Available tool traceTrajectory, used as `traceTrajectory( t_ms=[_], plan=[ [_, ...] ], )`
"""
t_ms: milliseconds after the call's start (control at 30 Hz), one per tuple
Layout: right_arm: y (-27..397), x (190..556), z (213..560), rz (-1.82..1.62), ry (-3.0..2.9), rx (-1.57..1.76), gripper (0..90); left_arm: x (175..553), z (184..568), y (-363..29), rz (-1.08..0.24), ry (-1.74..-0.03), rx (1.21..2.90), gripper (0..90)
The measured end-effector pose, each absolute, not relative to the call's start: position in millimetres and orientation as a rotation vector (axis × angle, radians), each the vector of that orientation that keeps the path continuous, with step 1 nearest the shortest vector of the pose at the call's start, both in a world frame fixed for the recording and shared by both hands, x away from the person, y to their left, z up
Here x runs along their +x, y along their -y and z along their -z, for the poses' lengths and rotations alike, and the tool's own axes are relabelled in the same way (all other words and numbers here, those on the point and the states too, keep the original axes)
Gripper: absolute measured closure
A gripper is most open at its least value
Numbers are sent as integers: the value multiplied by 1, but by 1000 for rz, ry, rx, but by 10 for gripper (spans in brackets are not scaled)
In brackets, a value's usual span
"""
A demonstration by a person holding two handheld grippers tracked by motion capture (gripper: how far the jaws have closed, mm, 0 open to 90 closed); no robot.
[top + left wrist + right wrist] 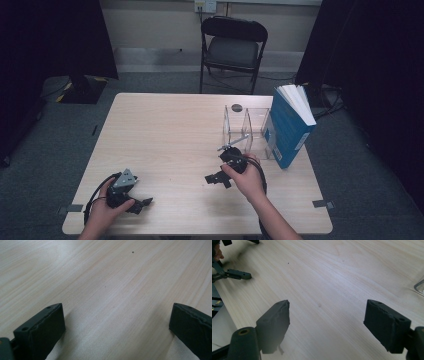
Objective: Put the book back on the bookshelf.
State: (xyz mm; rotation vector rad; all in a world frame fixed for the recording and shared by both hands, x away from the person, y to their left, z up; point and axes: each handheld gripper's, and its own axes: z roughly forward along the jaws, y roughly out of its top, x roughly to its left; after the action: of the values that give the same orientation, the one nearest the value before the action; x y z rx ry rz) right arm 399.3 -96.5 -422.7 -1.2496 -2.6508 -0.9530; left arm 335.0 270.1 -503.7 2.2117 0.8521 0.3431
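Your left gripper (pixel 141 204) sits nearest the camera, close to the table's (pixel 165 130) near edge toward its near left corner, gripped in your left hand (pixel 102 212). Its jaws stand wide apart in the left gripper view (pixel 116 325), with bare light wood between them; nothing is held, and whether the tips touch the wood you cannot tell from these frames.

Your right gripper (pixel 216 178) is right of the table's middle, closer to the near edge than the far one, held in your right hand (pixel 248 177). Its jaws point toward the left edge and are spread wide too; in the right gripper view (pixel 325 322) only wood grain lies between the two black pads, so it holds nothing. That same view catches your left gripper's tips far off at its top left corner, well apart from the right one.

Beyond your right hand, toward the far right corner, stands a clear plastic organizer (pixel 247 131) with upright compartments, a dark round thing (pixel 237 107) just at its far side. Leaning against its right side is a blue book (pixel 290 125), upright and tilted, pages fanned at the top. Neither gripper touches the organizer or the book.
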Motion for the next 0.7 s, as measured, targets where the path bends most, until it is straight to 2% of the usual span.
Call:
traceTrajectory(
  t_ms=[700],
  plan=[
    [84,397,448,938,2631,-1222,204,335,504,-270,-343,-851,2213,0]
  ],
)
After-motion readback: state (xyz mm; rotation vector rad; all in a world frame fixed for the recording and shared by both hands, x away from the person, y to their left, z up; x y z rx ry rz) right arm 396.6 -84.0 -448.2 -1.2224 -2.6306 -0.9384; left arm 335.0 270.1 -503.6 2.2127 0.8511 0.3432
